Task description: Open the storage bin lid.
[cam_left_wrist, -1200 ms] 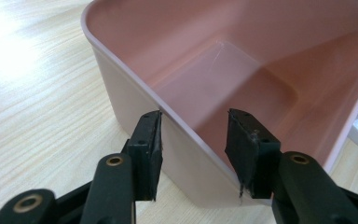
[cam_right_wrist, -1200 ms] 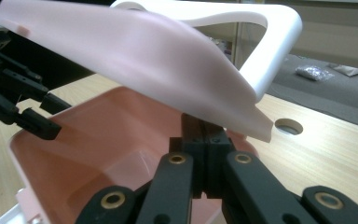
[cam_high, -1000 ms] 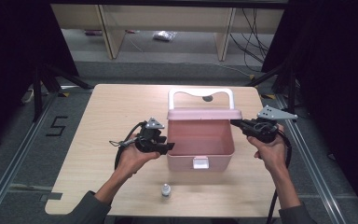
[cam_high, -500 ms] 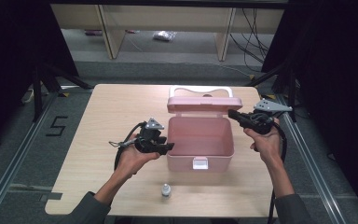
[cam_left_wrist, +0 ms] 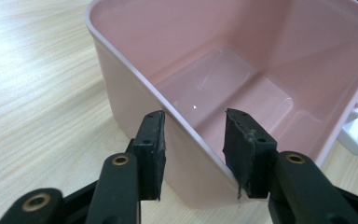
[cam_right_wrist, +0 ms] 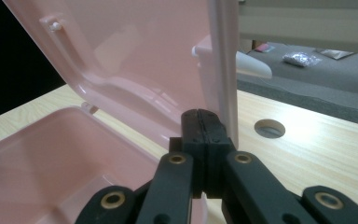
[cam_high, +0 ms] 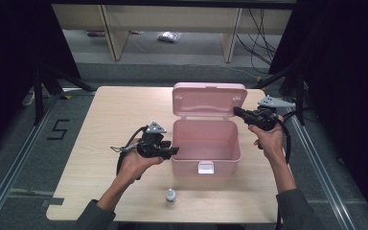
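Apparently the work is opening the pink box (cam_high: 206, 143), and this looks nearly done: the lid (cam_high: 210, 100) stands upright behind the empty body. What is left I cannot judge, maybe something should go inside. The right gripper (cam_high: 239, 112) has its jaws pressed together with nothing between them, and their tip rests against the lid's right edge. The left gripper (cam_high: 171, 151) has its jaws apart, standing astride the box's left wall, one inside and one outside, not yet squeezing it. A small bottle (cam_high: 171, 195) stands in front of the box.
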A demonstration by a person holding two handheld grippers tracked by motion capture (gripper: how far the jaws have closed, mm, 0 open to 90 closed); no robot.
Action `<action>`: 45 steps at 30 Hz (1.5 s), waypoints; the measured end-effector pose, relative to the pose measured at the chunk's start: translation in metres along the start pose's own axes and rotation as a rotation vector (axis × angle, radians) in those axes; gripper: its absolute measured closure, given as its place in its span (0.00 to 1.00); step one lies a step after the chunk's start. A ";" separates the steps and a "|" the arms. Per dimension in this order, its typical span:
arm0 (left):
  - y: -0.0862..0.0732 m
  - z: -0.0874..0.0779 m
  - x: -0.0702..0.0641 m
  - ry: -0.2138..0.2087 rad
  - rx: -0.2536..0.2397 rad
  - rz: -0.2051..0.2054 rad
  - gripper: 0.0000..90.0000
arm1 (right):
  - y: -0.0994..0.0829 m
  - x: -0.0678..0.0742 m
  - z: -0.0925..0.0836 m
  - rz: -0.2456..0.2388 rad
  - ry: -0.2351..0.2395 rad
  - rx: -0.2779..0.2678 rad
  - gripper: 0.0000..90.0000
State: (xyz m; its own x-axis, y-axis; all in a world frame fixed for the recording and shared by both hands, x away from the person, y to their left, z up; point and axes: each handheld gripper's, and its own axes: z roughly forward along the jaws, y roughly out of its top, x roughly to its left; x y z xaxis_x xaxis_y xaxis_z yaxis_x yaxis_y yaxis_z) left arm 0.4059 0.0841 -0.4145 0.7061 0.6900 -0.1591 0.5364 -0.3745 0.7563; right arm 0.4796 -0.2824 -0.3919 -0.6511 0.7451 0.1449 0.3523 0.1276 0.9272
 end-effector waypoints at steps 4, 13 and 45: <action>-0.001 0.001 -0.002 0.011 -0.008 0.000 0.65 | 0.003 -0.003 0.004 -0.016 -0.018 0.001 1.00; -0.001 0.000 -0.001 0.016 -0.004 0.002 0.65 | 0.009 -0.010 0.012 -0.002 -0.028 0.026 1.00; -0.002 0.001 -0.002 0.015 -0.012 -0.011 0.63 | 0.018 -0.012 0.022 0.001 -0.064 0.088 1.00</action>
State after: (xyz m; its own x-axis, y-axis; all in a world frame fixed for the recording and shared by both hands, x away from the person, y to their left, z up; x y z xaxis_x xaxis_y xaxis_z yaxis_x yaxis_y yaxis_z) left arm 0.4041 0.0830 -0.4163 0.6932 0.7032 -0.1582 0.5386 -0.3595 0.7621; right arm 0.5090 -0.2748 -0.3848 -0.6073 0.7851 0.1213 0.4127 0.1813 0.8926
